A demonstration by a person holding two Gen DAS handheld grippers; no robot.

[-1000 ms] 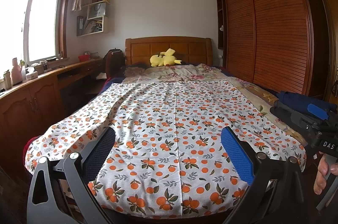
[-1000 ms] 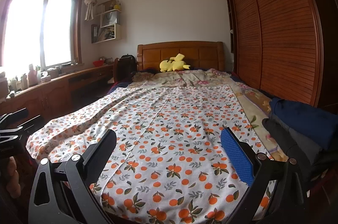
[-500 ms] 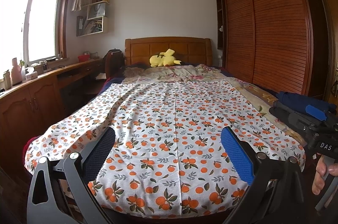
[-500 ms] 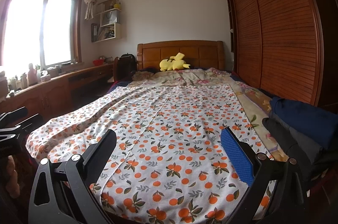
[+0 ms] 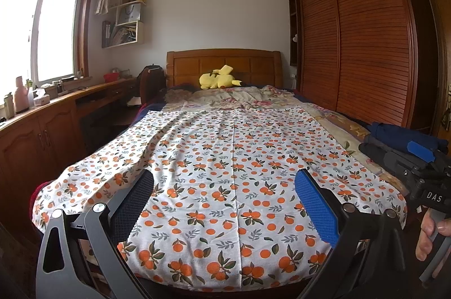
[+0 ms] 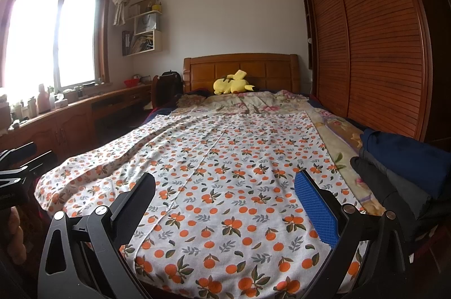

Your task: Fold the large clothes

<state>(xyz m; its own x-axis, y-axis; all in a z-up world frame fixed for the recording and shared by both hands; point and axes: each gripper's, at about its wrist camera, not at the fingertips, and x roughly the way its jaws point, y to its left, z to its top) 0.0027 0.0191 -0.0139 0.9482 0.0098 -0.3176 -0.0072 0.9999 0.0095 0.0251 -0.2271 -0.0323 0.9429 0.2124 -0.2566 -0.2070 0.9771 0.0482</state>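
A large white cloth printed with oranges (image 5: 231,163) (image 6: 225,172) lies spread flat over the bed, its near edge hanging at the foot. My left gripper (image 5: 224,186) hovers open above that near edge, nothing between its blue pads (image 5: 315,211). In the right wrist view my right gripper (image 6: 224,186) is open too, held over the cloth's near right part. The right gripper's body (image 5: 408,166) shows at the right edge of the left wrist view, with a hand (image 5: 428,231) on its handle. The left gripper's body (image 6: 17,172) shows at the left edge of the right wrist view.
Dark blue and grey folded clothes (image 6: 403,166) are stacked at the bed's right edge. A yellow plush toy (image 5: 218,80) lies by the wooden headboard (image 5: 225,65) over a floral quilt. A wooden wardrobe (image 5: 366,45) stands to the right, a desk counter with bottles (image 5: 42,112) to the left.
Both views have shifted only slightly; the right gripper's body has sunk a little in the left wrist view. The cloth has not moved.
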